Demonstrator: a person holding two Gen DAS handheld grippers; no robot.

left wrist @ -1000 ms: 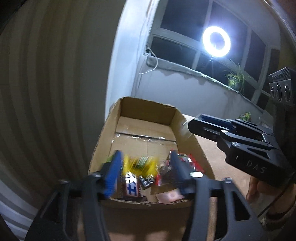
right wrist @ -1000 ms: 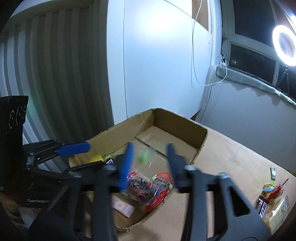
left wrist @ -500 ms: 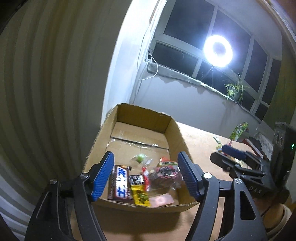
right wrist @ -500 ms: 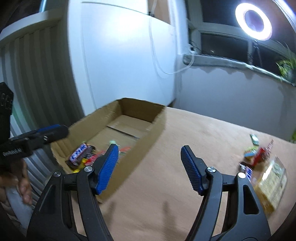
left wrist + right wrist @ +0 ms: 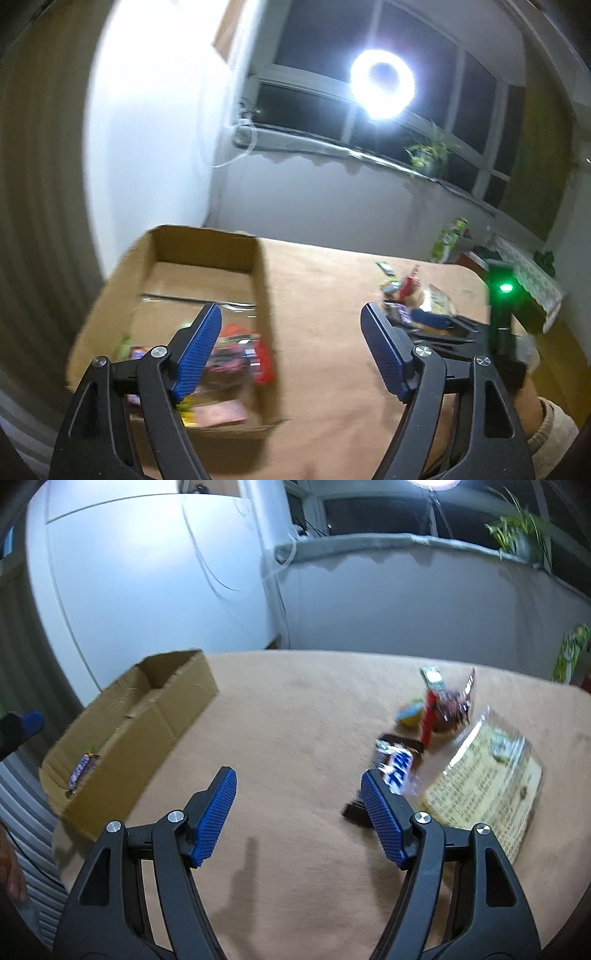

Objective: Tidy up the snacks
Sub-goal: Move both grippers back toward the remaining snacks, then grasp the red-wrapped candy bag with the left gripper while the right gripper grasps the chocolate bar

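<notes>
Right wrist view: the right gripper (image 5: 297, 814) hangs spread and empty; the blue bar (image 5: 397, 766) lies just beyond its right jaw, long axis running away, tilted right. The left gripper (image 5: 291, 349), just widened, is empty above the box (image 5: 264, 295) edge.

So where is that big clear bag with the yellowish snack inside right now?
In the right wrist view the big clear bag of yellowish snack lies flat on the tan table, far right, beside the blue-and-white chocolate bar, away from the cardboard box.

A: Where does the left wrist view look?
B: Down along its gripper (image 5: 291, 350), close above the cardboard box (image 5: 266, 295).
A: And the right?
B: Also tilted down, over the surface (image 5: 295, 709). Both share the box (image 5: 166, 716) and snack pile (image 5: 443, 716).
</notes>
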